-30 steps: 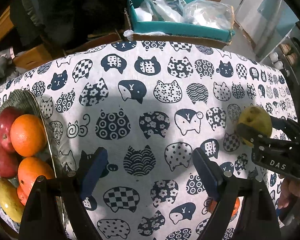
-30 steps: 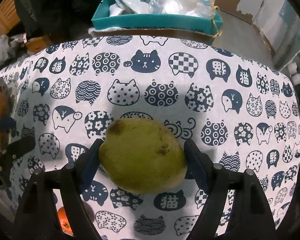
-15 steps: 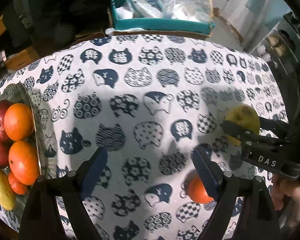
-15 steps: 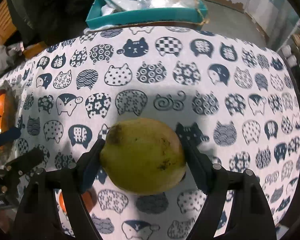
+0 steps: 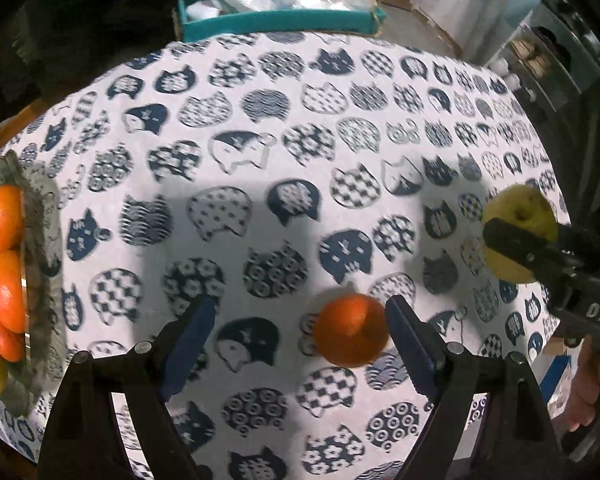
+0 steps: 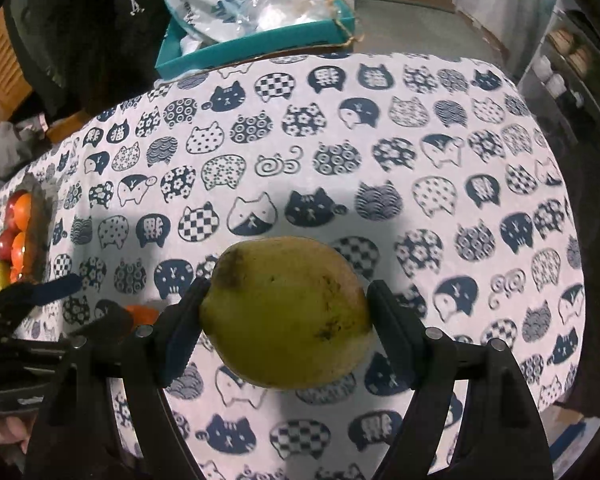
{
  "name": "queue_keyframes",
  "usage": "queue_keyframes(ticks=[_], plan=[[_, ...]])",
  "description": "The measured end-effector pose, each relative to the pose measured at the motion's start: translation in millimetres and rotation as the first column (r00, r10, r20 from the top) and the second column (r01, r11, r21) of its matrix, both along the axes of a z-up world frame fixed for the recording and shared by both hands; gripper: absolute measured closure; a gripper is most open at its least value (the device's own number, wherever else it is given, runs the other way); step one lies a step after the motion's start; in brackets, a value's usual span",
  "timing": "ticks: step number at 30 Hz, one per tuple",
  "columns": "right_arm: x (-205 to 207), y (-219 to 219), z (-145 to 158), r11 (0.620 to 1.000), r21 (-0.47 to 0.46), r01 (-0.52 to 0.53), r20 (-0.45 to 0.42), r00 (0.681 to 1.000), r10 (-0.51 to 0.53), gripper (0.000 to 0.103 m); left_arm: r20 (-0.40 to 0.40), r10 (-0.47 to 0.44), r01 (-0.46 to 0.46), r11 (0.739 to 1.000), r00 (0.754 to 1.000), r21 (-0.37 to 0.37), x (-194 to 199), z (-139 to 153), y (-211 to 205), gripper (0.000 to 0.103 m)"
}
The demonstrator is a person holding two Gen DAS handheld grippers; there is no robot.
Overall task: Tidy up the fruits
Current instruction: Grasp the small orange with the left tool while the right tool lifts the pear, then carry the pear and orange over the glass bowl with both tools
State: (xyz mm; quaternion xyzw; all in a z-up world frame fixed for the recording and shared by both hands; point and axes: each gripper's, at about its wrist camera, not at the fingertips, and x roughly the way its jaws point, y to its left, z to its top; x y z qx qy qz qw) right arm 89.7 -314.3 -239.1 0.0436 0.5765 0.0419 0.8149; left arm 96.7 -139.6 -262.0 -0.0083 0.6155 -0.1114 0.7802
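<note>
A worktop (image 5: 260, 80) draped in a soft white cloth printed with navy cat-face shapes — checks, dots, waves, flowers. The right hand-held gripper (image 6: 286, 316) clamps a large yellow-green pear (image 6: 286, 312) between its dark blue pads; the fruit is plump and rounded, its skin matte with brown blemishes, and it hangs above the cloth. The left hand-held gripper (image 5: 300, 328) stands wide, its flat blue pads apart and gripping nothing; a smooth round orange (image 5: 350, 330) lies on the cloth just inside its right-hand pad. At the worktop's left edge sits a grey, rough-looking fruit bowl (image 5: 46, 240) holding glossy oranges, red apples and a yellow-green fruit. Beyond the far edge, a teal cardboard box (image 6: 260, 44) holds crinkled clear and white plastic bags. A bare hand (image 5: 592, 396) shows low on the right — it grips the right tool's black handle.
</note>
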Motion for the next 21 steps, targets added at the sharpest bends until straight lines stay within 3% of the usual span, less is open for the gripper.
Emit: queue_keyframes(ticks=[6, 12, 14, 21], plan=[[-11.8, -12.9, 0.9, 1.0, 0.005, 0.024, 0.007, 1.0, -0.024, 0.024, 0.007, -0.051, 0.05, 0.998, 0.999, 0.047, -6.8, -9.1, -21.0, 0.016], [-15.7, -18.3, 0.5, 0.999, 0.012, 0.03, 0.011, 0.999, -0.03, 0.024, -0.003, -0.06, 0.06, 0.998, 0.998, 0.035, -8.2, -13.9, -27.2, 0.044], [-15.4, -18.2, 0.4, 1.0, 0.012, 0.028, 0.013, 1.0, -0.028, 0.024, 0.001, -0.072, 0.072, 0.997, 0.997, 0.01, -9.3, -12.8, -28.5, 0.058], [-14.4, -14.5, 5.5, 1.0, 0.01, 0.019, 0.032, 0.999, -0.019, 0.024, 0.061, -0.088, 0.085, 0.995, 0.994, 0.047, -14.4, -2.1, -34.2, 0.059]])
